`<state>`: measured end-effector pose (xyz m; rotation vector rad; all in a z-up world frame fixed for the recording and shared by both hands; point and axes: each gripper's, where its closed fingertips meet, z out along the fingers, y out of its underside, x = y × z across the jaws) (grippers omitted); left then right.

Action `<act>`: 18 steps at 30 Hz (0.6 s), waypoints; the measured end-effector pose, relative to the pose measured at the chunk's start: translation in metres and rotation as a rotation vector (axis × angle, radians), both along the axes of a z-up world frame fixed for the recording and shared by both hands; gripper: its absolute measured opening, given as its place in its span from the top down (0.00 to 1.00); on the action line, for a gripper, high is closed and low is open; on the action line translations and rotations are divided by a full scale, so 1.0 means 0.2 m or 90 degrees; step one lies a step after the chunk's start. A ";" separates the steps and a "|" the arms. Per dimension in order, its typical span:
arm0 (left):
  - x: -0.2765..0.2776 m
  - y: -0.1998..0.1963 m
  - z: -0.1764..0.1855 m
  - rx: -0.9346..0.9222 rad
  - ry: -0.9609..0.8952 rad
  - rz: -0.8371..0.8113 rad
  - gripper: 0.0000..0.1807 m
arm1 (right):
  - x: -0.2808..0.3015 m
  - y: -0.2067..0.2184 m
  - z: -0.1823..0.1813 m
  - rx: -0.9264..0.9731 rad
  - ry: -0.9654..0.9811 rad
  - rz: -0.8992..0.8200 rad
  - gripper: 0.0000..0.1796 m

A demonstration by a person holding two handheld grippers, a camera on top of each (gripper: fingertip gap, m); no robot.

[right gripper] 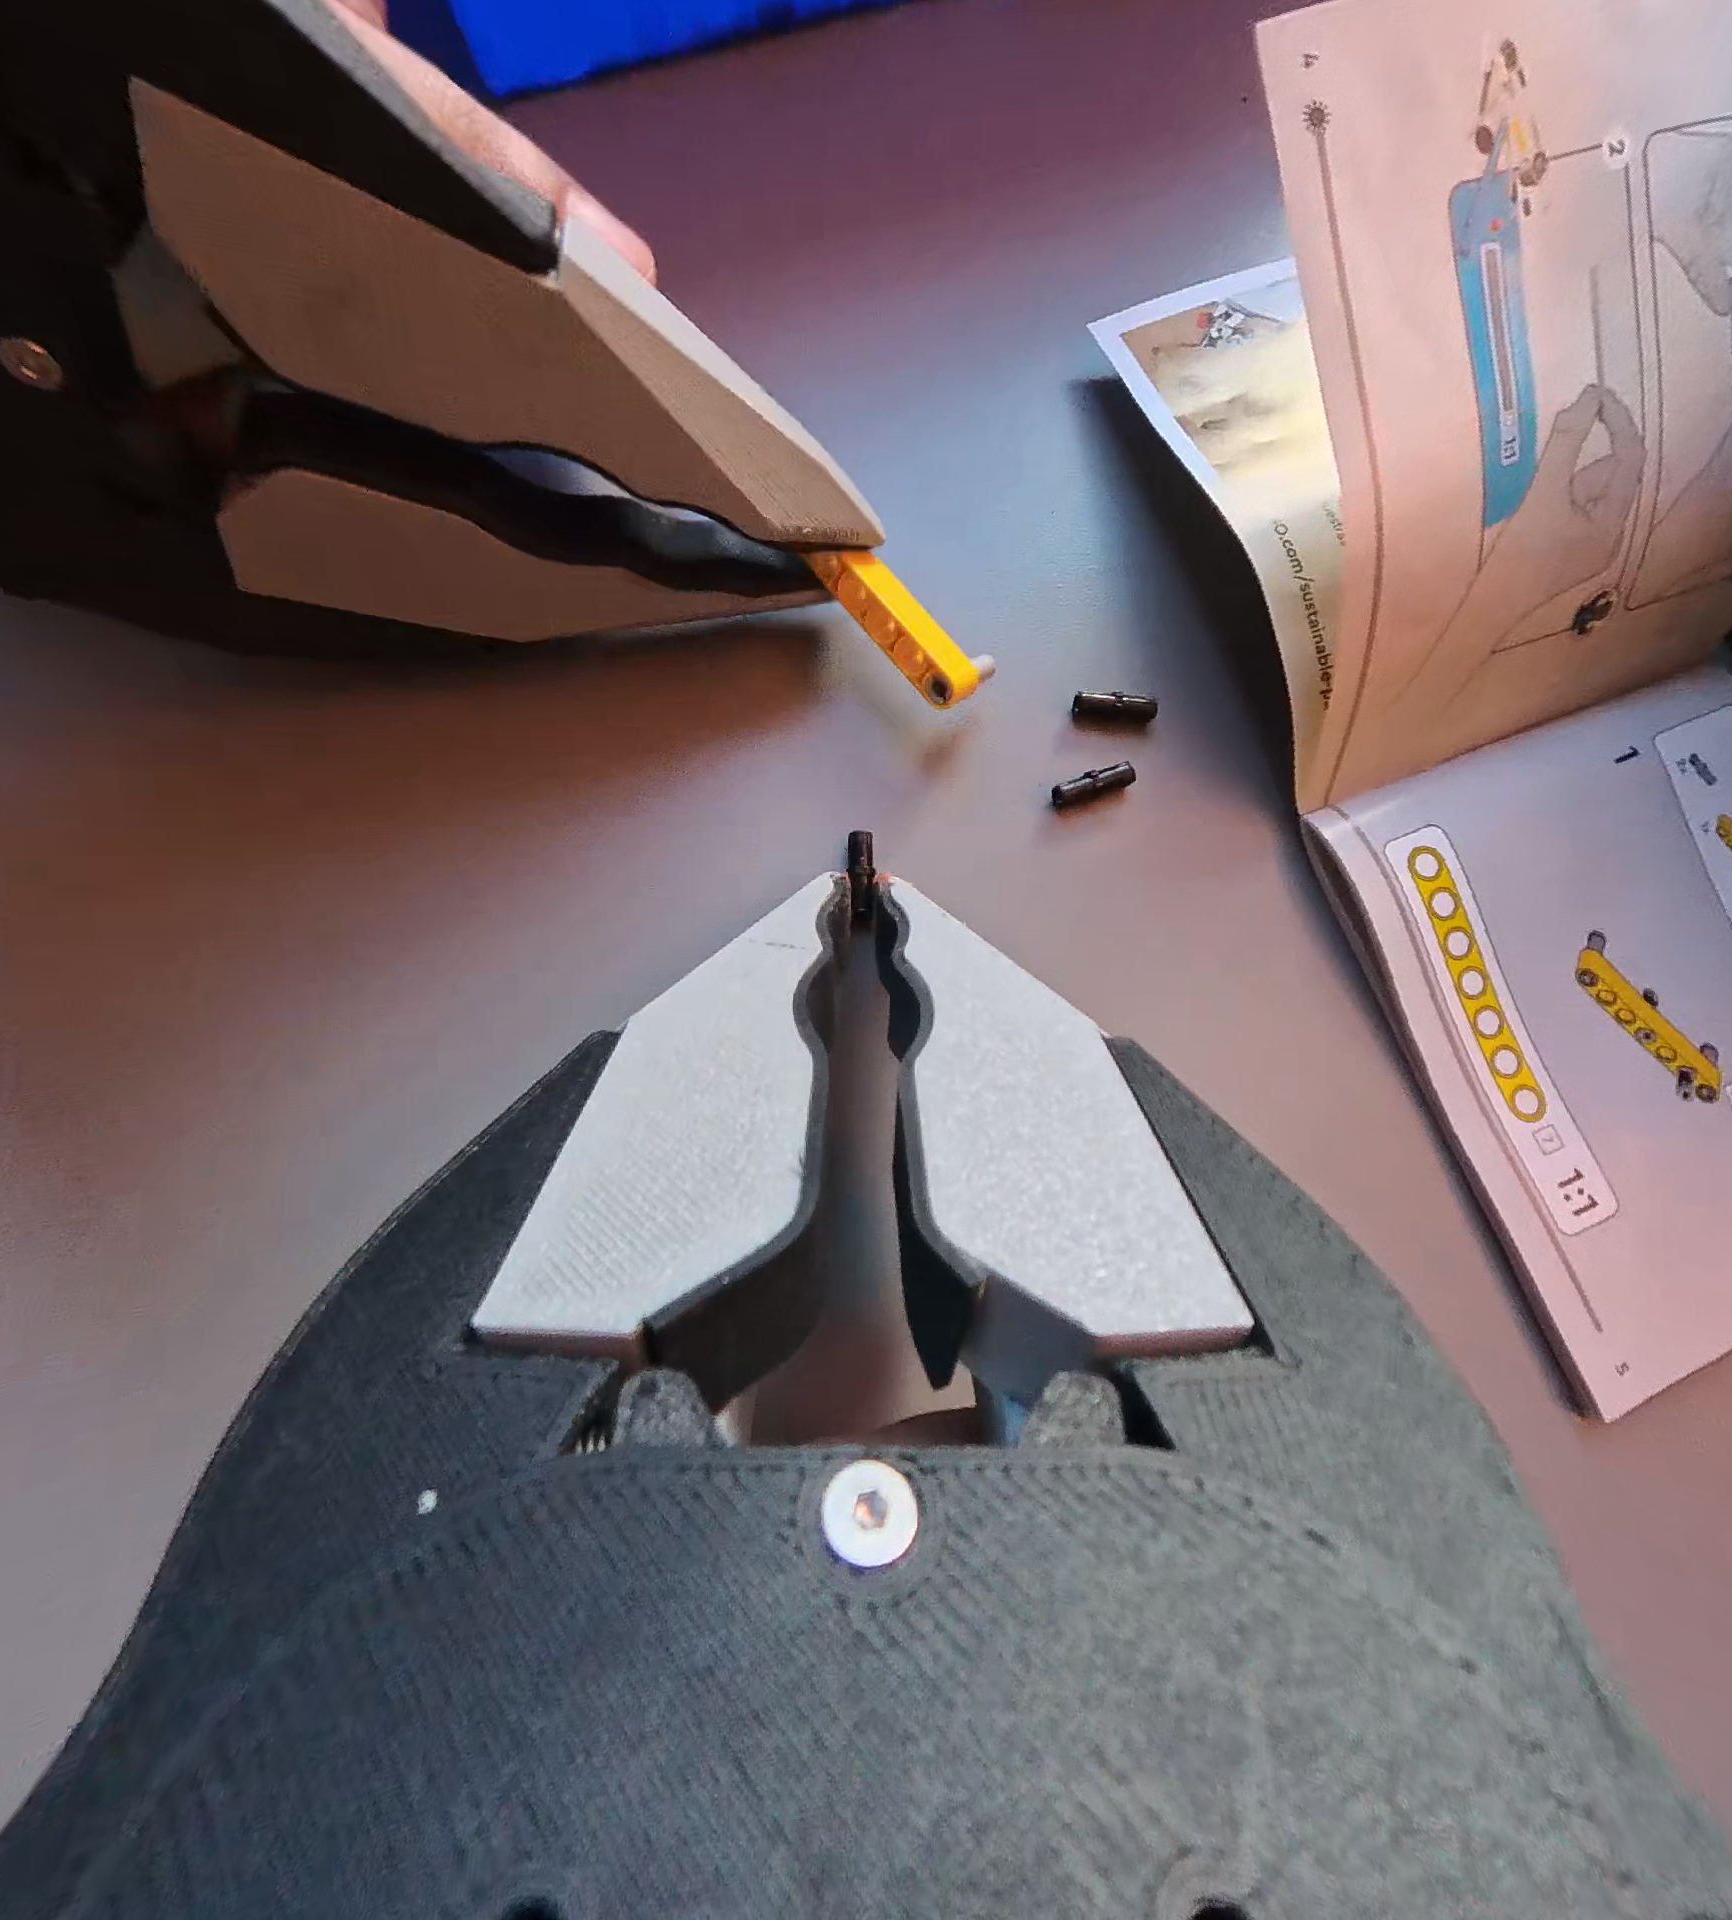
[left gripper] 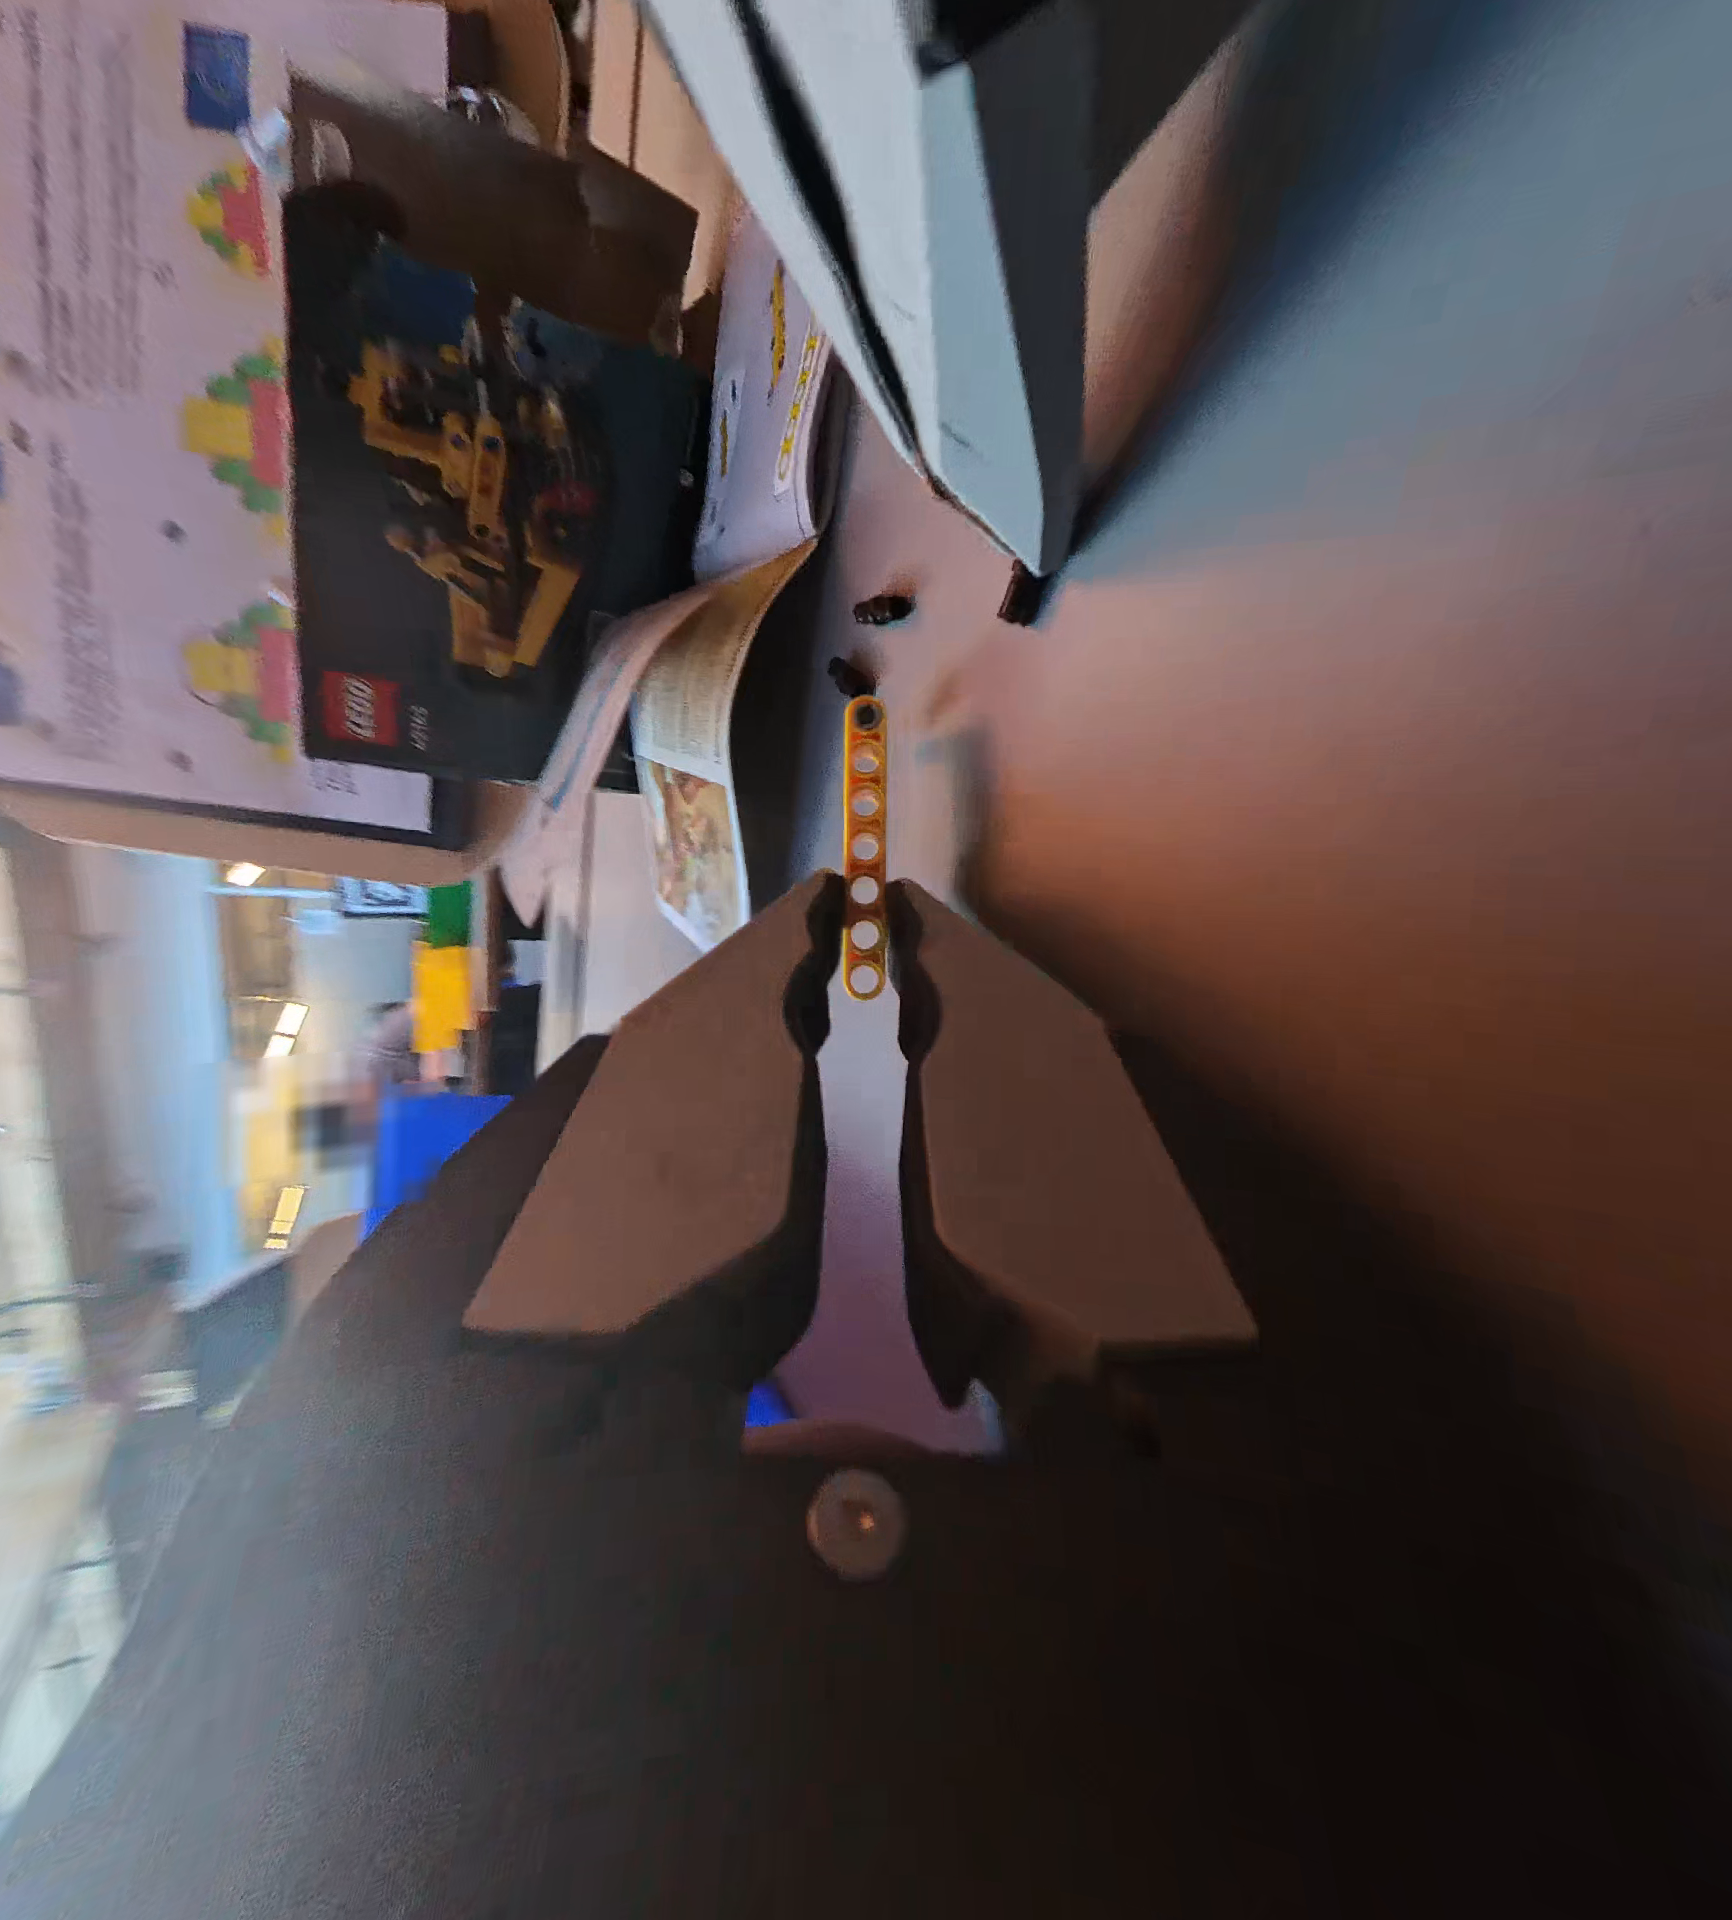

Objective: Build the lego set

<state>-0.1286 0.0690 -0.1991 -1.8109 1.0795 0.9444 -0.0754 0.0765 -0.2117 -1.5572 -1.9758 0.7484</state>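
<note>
Above table (right gripper: 322,935): left gripper (left gripper: 864,894) clamps yellow beam (left gripper: 864,831); right gripper (right gripper: 862,883) pinches black pin (right gripper: 860,857).

Yellow beam clamped in left gripper, view rolled sideways.
The left gripper (left gripper: 864,914) is closed on a yellow holed beam (left gripper: 864,831) that runs up the frame centre, with a dark pin seated in its far end hole. Two loose black pins (left gripper: 883,609) are seen just above it on the table (left gripper: 1361,831). The set box (left gripper: 467,499) and open instruction booklet (left gripper: 696,665) are seen at upper left.
</note>
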 end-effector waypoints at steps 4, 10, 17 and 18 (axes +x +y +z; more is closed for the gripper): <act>0.05 0.01 0.06 0.044 0.052 -0.029 0.97 | 0.01 0.00 0.03 0.026 0.013 0.020 0.95; 0.07 0.01 0.03 0.021 -0.045 -0.043 0.97 | -0.02 0.04 0.19 0.119 0.078 0.068 0.91; 0.12 -0.01 0.09 0.034 -0.148 -0.074 0.97 | -0.09 0.01 0.16 0.304 0.106 0.161 0.95; 0.12 -0.01 0.09 0.033 -0.149 -0.075 0.97 | -0.10 0.00 0.17 0.317 0.111 0.167 0.95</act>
